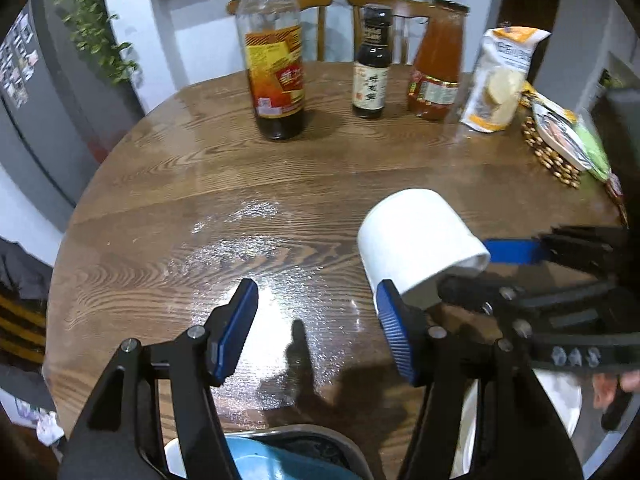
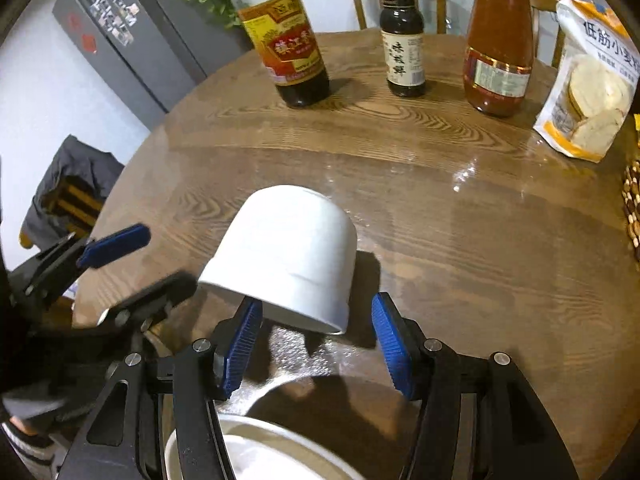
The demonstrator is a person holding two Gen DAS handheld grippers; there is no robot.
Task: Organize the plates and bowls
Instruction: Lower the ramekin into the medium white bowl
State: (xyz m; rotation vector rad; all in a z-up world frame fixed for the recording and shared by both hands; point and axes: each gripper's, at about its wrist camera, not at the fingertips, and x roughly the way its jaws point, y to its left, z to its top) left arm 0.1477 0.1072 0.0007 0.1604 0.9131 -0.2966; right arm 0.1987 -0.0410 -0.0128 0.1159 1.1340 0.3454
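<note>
A white bowl is upside down and tilted on the round wooden table, its rim lifted on the left. My right gripper is open at that rim: the left fingertip is under the raised edge, and the right one stands just clear of the wall. In the left wrist view the same bowl lies ahead to the right. My left gripper is open and holds nothing over bare wood. A blue bowl sits below it, and a white dish lies under the right gripper.
Across the far side stand a tall vinegar bottle, a small dark sauce bottle, an orange sauce jar and a flour bag. A woven basket of packets sits at the right edge. Chairs stand behind the table.
</note>
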